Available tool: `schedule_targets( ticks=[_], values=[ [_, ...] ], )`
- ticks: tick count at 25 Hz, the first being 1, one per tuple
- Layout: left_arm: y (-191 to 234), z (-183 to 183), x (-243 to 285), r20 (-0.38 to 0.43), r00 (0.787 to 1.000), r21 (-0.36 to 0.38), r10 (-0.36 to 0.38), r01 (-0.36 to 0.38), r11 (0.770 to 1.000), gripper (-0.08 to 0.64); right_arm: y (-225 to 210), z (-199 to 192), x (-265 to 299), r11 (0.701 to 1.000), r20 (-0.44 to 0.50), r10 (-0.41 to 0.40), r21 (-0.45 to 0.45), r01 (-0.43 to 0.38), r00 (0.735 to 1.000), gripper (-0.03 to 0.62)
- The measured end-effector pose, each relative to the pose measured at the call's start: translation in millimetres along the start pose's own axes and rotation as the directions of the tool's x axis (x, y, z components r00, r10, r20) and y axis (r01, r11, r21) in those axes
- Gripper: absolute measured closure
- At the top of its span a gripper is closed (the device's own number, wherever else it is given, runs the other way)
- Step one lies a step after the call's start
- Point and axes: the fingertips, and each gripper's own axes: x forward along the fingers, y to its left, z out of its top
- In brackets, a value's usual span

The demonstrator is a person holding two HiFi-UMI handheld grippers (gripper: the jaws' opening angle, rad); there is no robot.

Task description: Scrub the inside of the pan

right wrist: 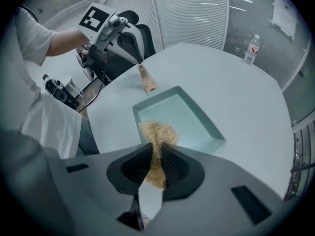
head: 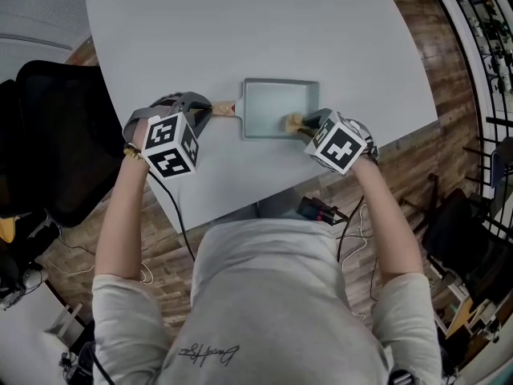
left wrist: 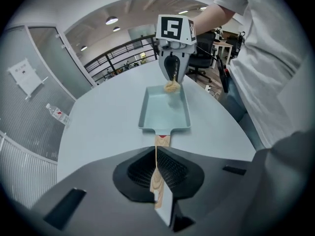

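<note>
A pale blue-green rectangular pan point(head: 276, 107) point(left wrist: 165, 108) point(right wrist: 182, 119) sits on the grey table, its wooden handle point(head: 224, 108) point(left wrist: 158, 167) point(right wrist: 146, 79) pointing left in the head view. My left gripper point(head: 207, 112) point(left wrist: 156, 178) is shut on that handle, with the wood pinched between the pads. My right gripper point(head: 304, 127) point(right wrist: 156, 163) is shut on a tan fibre scrubber point(head: 293, 122) point(right wrist: 158, 134) point(left wrist: 171, 86). The scrubber's tuft hangs over the pan's near right corner, just inside the rim.
The grey table point(head: 240, 30) ends close to my body. A clear water bottle point(right wrist: 251, 48) point(left wrist: 57, 113) stands at the table's far side. A black office chair point(head: 56, 135) is at the left, and cables and a dark device point(head: 321, 211) lie on the wood floor below.
</note>
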Motion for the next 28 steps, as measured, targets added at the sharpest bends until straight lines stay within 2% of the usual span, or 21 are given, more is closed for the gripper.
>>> schedule_targets(
  ticks=[4, 8, 10, 12, 15, 18, 22, 24, 26, 28],
  values=[
    [0.7, 9.3, -12.2, 0.041, 0.998, -0.146, 0.055, -0.049, 0.988, 0.549, -0.9, 7.6, -16.1, 0.998, 0.085, -0.035, 0.055, 0.031, 0.996, 0.525],
    [-7.2, 25.3, -25.1, 0.128, 0.986, -0.322, 0.110, -0.064, 0.945, 0.549, 3.2, 10.5, -28.5, 0.994, 0.158, -0.068, 0.100, 0.052, 0.985, 0.525],
    [-10.1, 32.8, -33.2, 0.160, 0.975, -0.411, 0.151, -0.073, 0.909, 0.549, 6.3, 12.3, -36.0, 0.991, 0.184, -0.085, 0.118, 0.064, 0.979, 0.525],
    [-15.0, 38.1, -40.4, 0.186, 0.962, -0.499, 0.201, -0.084, 0.863, 0.549, 10.1, 13.3, -40.8, 0.988, 0.205, -0.100, 0.138, 0.072, 0.974, 0.525],
    [-17.3, 46.7, -51.5, 0.238, 0.925, -0.609, 0.296, -0.096, 0.788, 0.549, 12.4, 17.7, -46.7, 0.982, 0.242, -0.126, 0.165, 0.087, 0.962, 0.525],
    [-17.4, 60.2, -67.9, 0.279, 0.884, -0.669, 0.374, -0.101, 0.737, 0.549, 16.3, 24.1, -61.4, 0.976, 0.286, -0.148, 0.195, 0.094, 0.947, 0.525],
    [-24.8, 71.8, -76.3, 0.293, 0.860, -0.710, 0.418, -0.097, 0.697, 0.549, 26.3, 30.4, -80.2, 0.966, 0.363, -0.158, 0.251, 0.067, 0.918, 0.525],
    [-24.4, 72.0, -77.8, 0.305, 0.841, -0.738, 0.447, -0.087, 0.669, 0.549, 28.2, 35.3, -83.4, 0.965, 0.383, -0.168, 0.254, 0.072, 0.908, 0.525],
    [-24.0, 69.6, -77.9, 0.307, 0.832, -0.759, 0.462, -0.079, 0.646, 0.549, 30.5, 41.5, -85.0, 0.965, 0.401, -0.173, 0.254, 0.072, 0.900, 0.525],
    [-25.9, 67.6, -76.2, 0.304, 0.835, -0.767, 0.459, -0.071, 0.637, 0.549, 33.2, 45.9, -86.2, 0.963, 0.416, -0.178, 0.260, 0.071, 0.892, 0.525]
  ],
)
